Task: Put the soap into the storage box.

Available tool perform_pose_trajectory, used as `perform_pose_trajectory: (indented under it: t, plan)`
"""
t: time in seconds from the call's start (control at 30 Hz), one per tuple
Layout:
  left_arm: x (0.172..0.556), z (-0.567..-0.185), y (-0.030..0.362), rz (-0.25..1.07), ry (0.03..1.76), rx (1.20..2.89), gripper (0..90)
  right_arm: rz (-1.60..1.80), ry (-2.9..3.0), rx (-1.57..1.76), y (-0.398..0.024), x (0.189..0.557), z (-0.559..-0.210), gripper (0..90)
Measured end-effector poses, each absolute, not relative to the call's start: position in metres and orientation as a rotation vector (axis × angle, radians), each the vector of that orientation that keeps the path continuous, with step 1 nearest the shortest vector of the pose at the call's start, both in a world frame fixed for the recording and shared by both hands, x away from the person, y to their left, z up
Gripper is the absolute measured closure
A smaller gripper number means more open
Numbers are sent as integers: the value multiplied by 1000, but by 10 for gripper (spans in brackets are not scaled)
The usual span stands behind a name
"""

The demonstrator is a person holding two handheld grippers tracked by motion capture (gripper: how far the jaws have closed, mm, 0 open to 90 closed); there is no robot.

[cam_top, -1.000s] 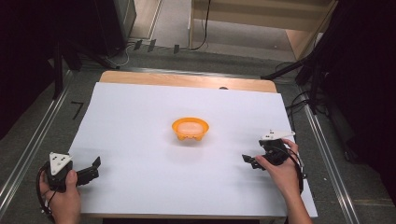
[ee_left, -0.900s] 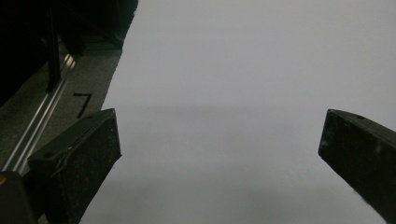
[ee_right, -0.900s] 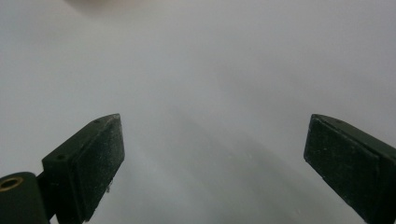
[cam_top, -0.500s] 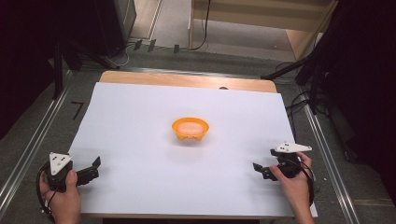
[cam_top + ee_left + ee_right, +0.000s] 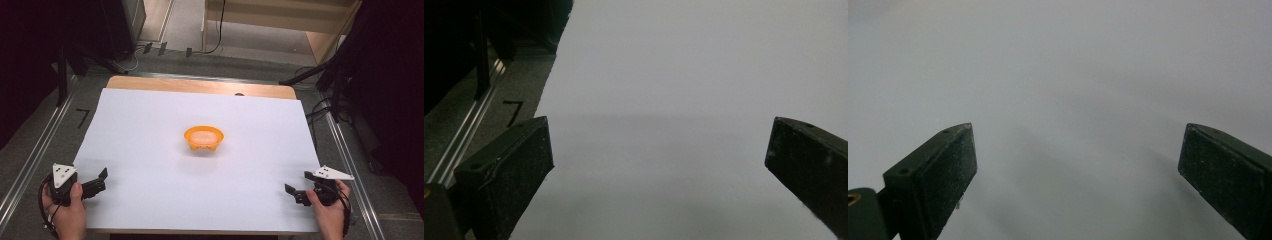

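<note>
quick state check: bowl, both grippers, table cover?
Orange bowl: upright at the table's middle, something pale inside, untouched.
Left gripper: open, holding nothing, near corner of the sheet.
Right gripper: open, holding nothing, near the sheet's opposite corner.
White sheet: flat, covers most of the table.

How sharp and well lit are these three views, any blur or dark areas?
High view: soft but readable, white sheet evenly lit, surroundings near black. Left gripper view: sheet dim grey, black jaws fairly sharp. Right gripper view: jaws sharp, sheet a featureless grey with faint jaw shadows.
</note>
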State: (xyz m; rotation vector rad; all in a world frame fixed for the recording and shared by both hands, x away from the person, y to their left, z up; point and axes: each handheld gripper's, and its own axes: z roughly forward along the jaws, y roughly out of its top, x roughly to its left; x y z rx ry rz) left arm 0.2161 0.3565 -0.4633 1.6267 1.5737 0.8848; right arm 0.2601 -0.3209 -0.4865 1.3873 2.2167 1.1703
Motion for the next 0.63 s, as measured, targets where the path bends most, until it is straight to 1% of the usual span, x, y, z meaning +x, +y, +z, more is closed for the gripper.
perform_pose_trajectory:
  t: [0.33, 0.63]
  plan:
    - [216, -463, 357, 882, 1570, 1628, 0, 1230, 2083, 1423, -351, 237, -489, 27]
    - [217, -464, 356, 879, 1564, 1636, 0, 1235, 2076, 1430, -352, 234, -489, 27]
